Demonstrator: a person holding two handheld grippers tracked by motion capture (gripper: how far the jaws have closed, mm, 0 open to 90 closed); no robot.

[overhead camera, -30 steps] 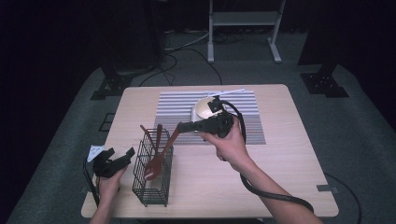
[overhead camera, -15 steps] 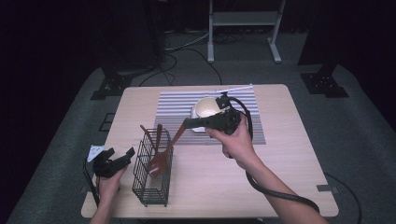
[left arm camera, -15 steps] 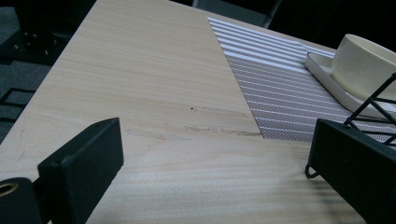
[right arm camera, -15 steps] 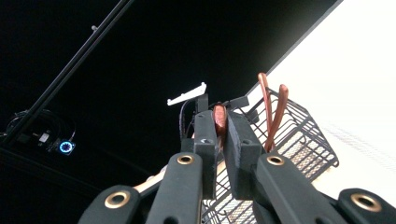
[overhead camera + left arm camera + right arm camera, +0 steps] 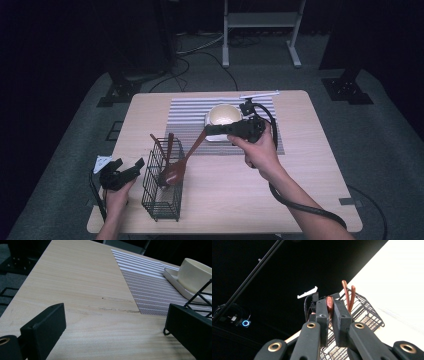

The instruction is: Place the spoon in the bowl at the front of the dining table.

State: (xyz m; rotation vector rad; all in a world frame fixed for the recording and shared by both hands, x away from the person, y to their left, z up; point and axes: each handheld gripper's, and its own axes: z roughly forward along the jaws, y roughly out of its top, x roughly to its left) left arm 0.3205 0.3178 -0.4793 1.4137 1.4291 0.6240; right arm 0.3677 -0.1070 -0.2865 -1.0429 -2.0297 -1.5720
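Observation:
A black wire basket (image 5: 161, 192) stands at the table's front left, with two thin wooden utensils (image 5: 162, 146) upright in it. My right gripper (image 5: 207, 131) is shut on the handle end of a long wooden spoon (image 5: 192, 150). The spoon slants down to the left, and its head lies at the basket's right side; inside or over the rim, I cannot tell. In the right gripper view the spoon handle (image 5: 329, 302) is pinched between the jaws, with the basket (image 5: 364, 308) beyond. My left gripper (image 5: 122, 175) rests open just left of the basket, nothing between its jaws (image 5: 117, 332).
A cream bowl (image 5: 223, 114) sits on a white square plate (image 5: 212, 137) on a striped placemat (image 5: 185, 112) at the table's middle back. The bowl (image 5: 197, 271) and placemat (image 5: 150, 290) lie ahead of the left gripper. A white strip (image 5: 260, 94) lies at the far edge.
My right gripper has drawn to the right and slightly toward the far side with the spoon, which now leans flatter, its head nearer the basket's right wall. The left gripper has stayed put.

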